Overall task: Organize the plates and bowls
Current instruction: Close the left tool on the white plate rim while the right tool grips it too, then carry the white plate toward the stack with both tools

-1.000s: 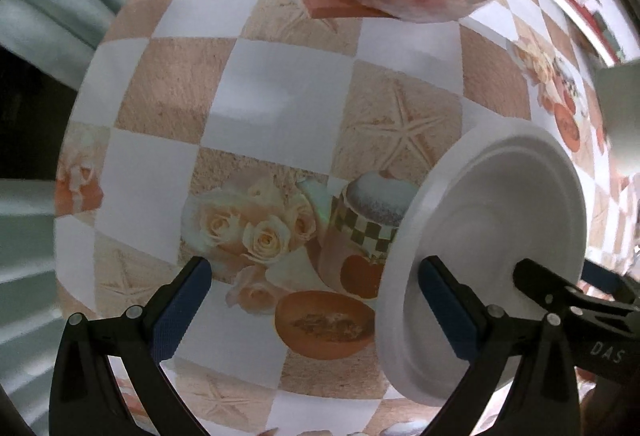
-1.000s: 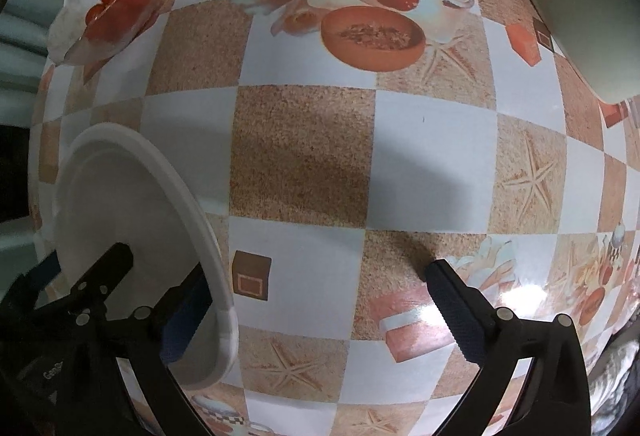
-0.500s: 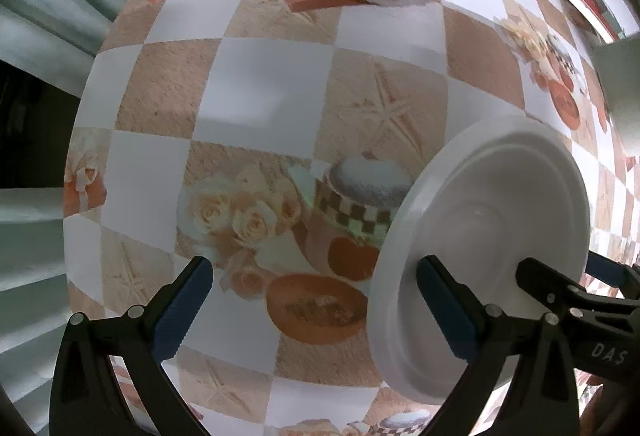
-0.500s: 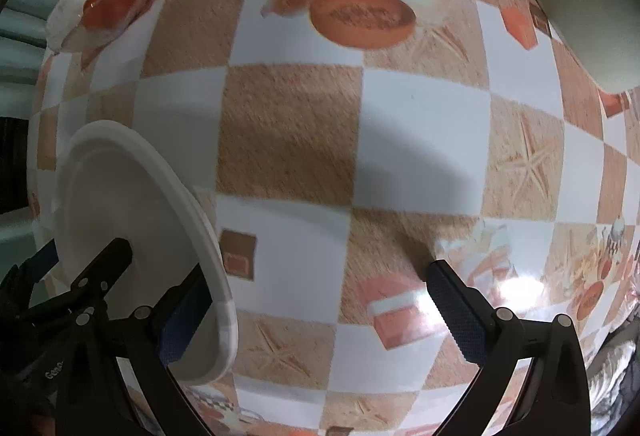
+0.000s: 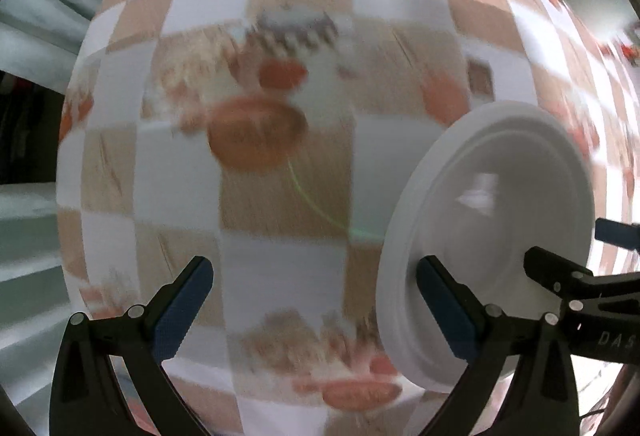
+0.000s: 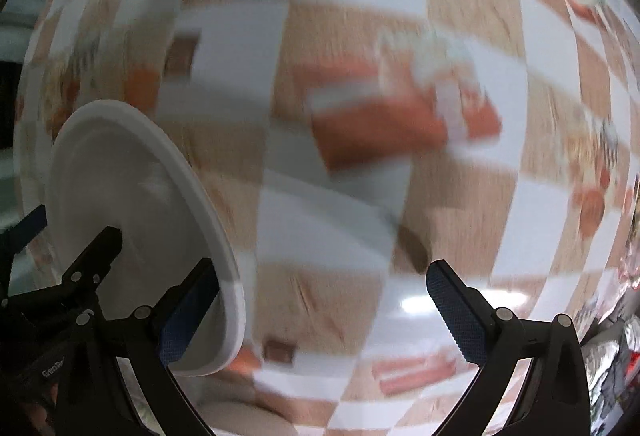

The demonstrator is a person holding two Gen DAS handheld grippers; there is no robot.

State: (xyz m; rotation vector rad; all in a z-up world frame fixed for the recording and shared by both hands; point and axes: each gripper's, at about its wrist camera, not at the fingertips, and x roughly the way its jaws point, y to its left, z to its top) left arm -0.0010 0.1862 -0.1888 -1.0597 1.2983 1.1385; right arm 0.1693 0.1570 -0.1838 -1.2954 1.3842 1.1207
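White plate stands on edge between both grippers, pressed from opposite sides by 1 finger each; left gripper and right gripper are spread wide.

Table has checkered cloth, tan and white squares, printed with orange bowl motif and red-orange blocks. Heavy motion blur. Pale corrugated wall at left.
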